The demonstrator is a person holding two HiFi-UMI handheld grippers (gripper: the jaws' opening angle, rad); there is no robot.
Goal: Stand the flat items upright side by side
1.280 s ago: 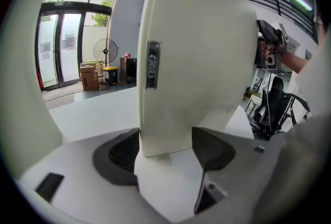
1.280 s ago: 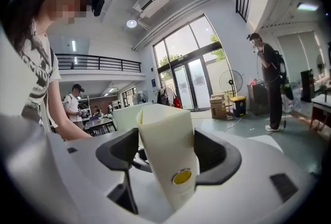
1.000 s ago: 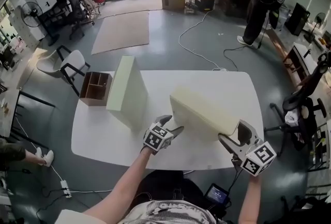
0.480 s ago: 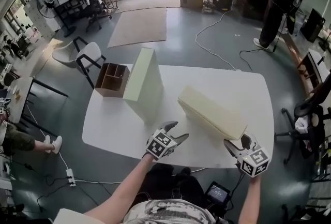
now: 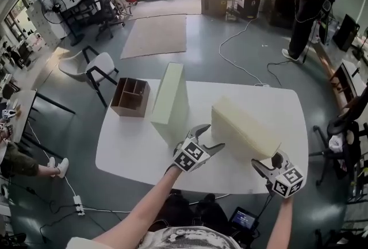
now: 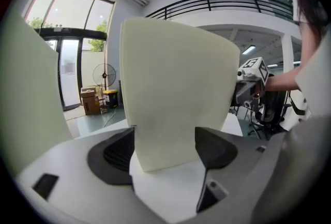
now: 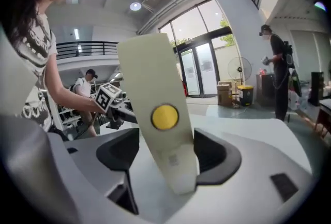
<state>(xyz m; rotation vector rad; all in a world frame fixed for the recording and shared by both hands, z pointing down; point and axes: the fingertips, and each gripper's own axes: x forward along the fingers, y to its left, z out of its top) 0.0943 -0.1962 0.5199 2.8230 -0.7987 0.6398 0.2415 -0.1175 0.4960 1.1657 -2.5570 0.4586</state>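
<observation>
Two pale cream foam slabs are on the white table [image 5: 129,150]. One slab [image 5: 170,99] stands upright left of centre. I hold the other slab [image 5: 244,126] tilted on its long edge, one gripper at each end. My left gripper [image 5: 208,147] has the near-left end [image 6: 176,88] between its jaws [image 6: 165,148], both pads against it. My right gripper [image 5: 269,164] holds the right end [image 7: 155,88], which bears a round yellow sticker [image 7: 165,116]. Both grippers' jaws have just been opening a little, with the slab still between them.
A brown wooden divided box [image 5: 130,97] sits at the table's far left corner, just left of the upright slab. A white chair [image 5: 98,66] stands beyond it. A person [image 5: 307,0] stands at the back right, with cables on the floor.
The held slab has tipped up further onto its edge. My left gripper rose with its end and my right gripper sank. The upright slab has not moved.
</observation>
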